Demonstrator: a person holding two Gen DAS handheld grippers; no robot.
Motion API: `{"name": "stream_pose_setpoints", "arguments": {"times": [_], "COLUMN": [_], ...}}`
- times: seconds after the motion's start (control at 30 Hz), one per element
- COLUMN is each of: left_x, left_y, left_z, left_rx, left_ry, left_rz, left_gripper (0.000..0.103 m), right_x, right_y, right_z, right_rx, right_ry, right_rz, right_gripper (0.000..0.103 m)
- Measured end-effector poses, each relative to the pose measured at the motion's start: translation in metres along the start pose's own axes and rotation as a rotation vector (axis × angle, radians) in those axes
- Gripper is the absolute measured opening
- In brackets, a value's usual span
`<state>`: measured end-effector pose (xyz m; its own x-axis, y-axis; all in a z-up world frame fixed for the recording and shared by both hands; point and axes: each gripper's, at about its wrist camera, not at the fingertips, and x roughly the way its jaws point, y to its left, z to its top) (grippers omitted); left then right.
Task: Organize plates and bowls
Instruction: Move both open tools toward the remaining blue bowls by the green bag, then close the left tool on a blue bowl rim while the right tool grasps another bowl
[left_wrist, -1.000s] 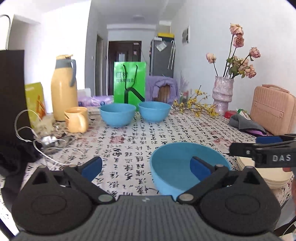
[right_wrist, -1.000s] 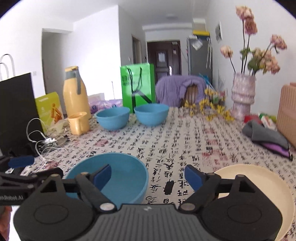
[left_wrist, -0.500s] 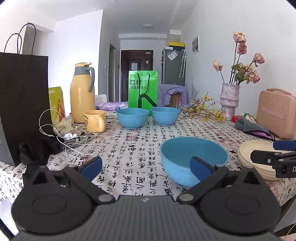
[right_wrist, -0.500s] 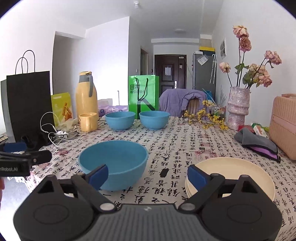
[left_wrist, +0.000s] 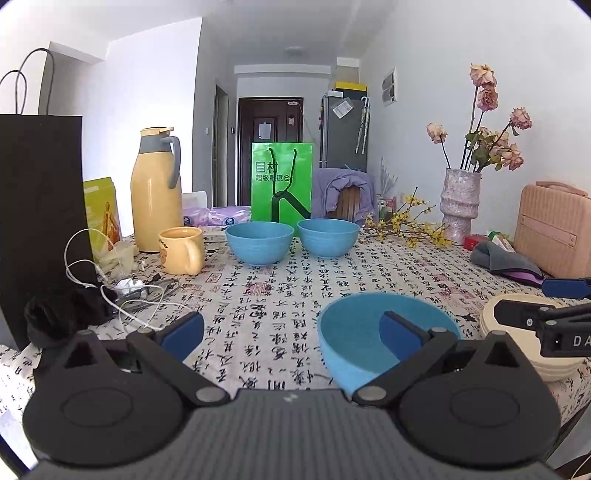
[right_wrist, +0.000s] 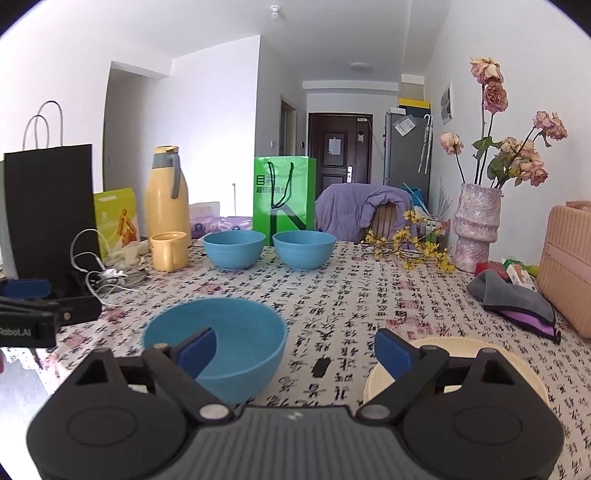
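Hovering spread and empty, both grippers: left gripper (left_wrist: 291, 334) has the bowl (left_wrist: 354, 336) lower right, right gripper (right_wrist: 293, 349) lower left.

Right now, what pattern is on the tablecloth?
Black calligraphy characters with faint red stamps on a white tablecloth, clearest in the right wrist view.

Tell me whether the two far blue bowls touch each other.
Apart. The right wrist view shows tablecloth and green bag between the left far bowl and the right far bowl.
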<state>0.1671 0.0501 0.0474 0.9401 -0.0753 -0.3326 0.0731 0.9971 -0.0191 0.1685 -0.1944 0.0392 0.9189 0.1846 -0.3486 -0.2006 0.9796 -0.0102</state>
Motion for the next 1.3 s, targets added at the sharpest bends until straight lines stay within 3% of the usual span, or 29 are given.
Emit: {"name": "stream_pose_setpoints", "arguments": {"times": [0.13, 0.4, 0.63, 0.8, 1.0, 1.13, 1.3], "left_x": [0.026, 0.103, 0.162, 0.221, 0.299, 0.355, 0.432], "left_y": [-0.001, -0.003, -0.003, 0.007, 0.017, 0.021, 0.022], "left_z": [0.019, 0.065, 0.103, 0.121, 0.143, 0.160, 0.173], "left_rx": [0.018, 0.008, 0.026, -0.018, -0.064, -0.101, -0.200], "left_ry": [0.002, 0.075, 0.076, 0.150, 0.211, 0.255, 0.389], "left_rz": [-0.021, -0.060, -0.098, -0.099, -0.128, -0.128, -0.242], "left_gripper": [0.103, 0.103, 0.103, 0.103, 0.103, 0.085, 0.075], "right_x": [0.025, 0.093, 0.160, 0.213, 0.279, 0.336, 0.410], "right_y": [-0.006, -0.039, -0.073, -0.091, -0.104, -0.111, -0.116], "right_z": [0.018, 0.062, 0.105, 0.132, 0.158, 0.171, 0.179], "right_rx": [-0.009, 0.071, 0.174, 0.239, 0.223, 0.233, 0.252], "right_ry": [0.018, 0.095, 0.179, 0.241, 0.282, 0.337, 0.400], "right_rz": [-0.018, 0.036, 0.093, 0.127, 0.158, 0.173, 0.164], "right_gripper": [0.093, 0.093, 0.093, 0.092, 0.092, 0.087, 0.076]}}
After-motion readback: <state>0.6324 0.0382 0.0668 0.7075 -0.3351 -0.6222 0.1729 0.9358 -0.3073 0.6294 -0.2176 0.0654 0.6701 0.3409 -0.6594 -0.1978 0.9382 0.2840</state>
